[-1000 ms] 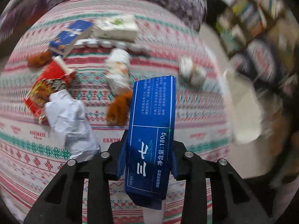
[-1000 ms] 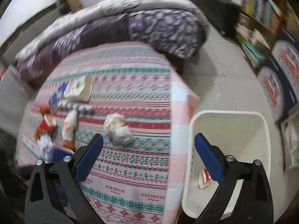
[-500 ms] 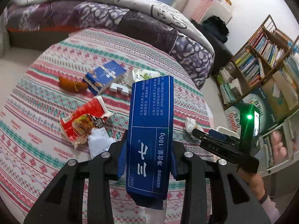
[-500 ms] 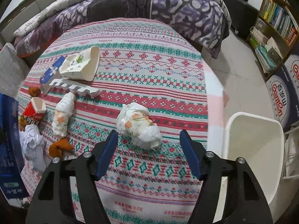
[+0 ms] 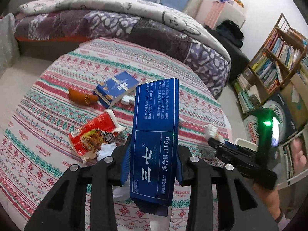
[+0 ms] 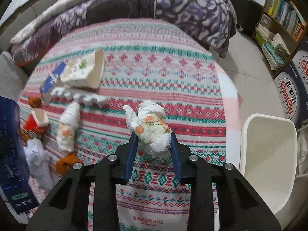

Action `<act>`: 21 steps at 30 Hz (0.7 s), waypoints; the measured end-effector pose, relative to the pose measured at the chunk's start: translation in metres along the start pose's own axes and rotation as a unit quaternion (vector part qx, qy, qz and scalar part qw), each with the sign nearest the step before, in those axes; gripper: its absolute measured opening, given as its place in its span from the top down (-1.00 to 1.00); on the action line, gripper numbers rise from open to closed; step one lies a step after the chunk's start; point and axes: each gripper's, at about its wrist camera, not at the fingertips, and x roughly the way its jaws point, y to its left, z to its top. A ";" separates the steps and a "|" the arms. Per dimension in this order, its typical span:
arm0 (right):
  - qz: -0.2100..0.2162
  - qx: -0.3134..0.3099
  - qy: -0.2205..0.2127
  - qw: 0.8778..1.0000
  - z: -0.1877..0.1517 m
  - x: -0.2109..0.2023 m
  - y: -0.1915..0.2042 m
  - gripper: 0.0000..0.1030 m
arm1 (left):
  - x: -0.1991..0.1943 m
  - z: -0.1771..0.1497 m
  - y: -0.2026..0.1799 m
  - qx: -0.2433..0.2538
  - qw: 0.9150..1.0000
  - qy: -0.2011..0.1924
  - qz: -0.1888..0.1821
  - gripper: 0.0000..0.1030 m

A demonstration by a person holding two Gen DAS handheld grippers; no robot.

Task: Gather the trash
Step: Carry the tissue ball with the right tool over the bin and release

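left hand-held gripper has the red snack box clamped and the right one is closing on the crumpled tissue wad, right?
Not quite. The left hand-held gripper clamps the blue toothpaste box, as the left wrist view shows; the red snack box lies on the table. The right hand-held gripper has been closing on the tissue wad.

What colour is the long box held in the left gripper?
Dark blue with white print; the box shows best in the left wrist view.
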 end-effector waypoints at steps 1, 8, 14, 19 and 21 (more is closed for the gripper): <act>0.000 0.001 -0.014 1.000 0.001 -0.008 0.002 0.39 | -0.002 0.001 -0.001 0.002 1.000 -0.009 0.006 0.29; 0.005 0.006 -0.107 0.994 0.001 -0.064 0.010 0.39 | -0.015 0.005 -0.011 0.009 0.998 -0.061 0.034 0.29; -0.022 -0.003 -0.188 0.982 -0.010 -0.102 0.011 0.39 | -0.026 0.003 -0.031 0.030 0.991 -0.112 0.065 0.29; -0.039 0.002 -0.236 0.971 -0.018 -0.124 0.003 0.38 | -0.031 -0.003 -0.051 0.059 0.984 -0.144 0.081 0.29; -0.045 0.005 -0.248 0.968 -0.019 -0.130 -0.001 0.38 | -0.031 -0.004 -0.058 0.066 0.983 -0.151 0.082 0.29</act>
